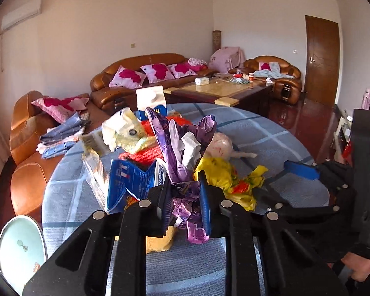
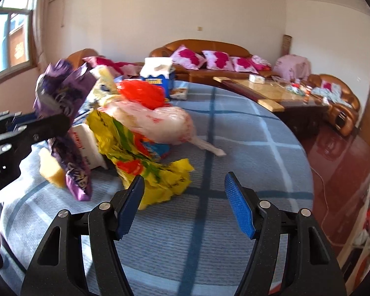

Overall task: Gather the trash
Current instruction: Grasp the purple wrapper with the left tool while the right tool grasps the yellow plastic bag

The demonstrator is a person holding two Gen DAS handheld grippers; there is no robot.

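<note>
Left tool [image 1: 185, 197]: pads pinched on purple wrapper [image 1: 182, 172], gathered for lifting clear of the trash heap just beyond; right tool [image 2: 185, 207]: spread, empty, yellow bag [image 2: 145, 162] touching its left pad, likely next; both over tabletop [image 2: 234, 148].

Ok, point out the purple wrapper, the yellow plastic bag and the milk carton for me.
purple wrapper [image 1: 185, 192], left wrist view, crumpled middle between the pads.
yellow plastic bag [image 2: 135, 155], right wrist view, printed middle fold.
milk carton [image 1: 151, 98], left wrist view, white upper face.
</note>
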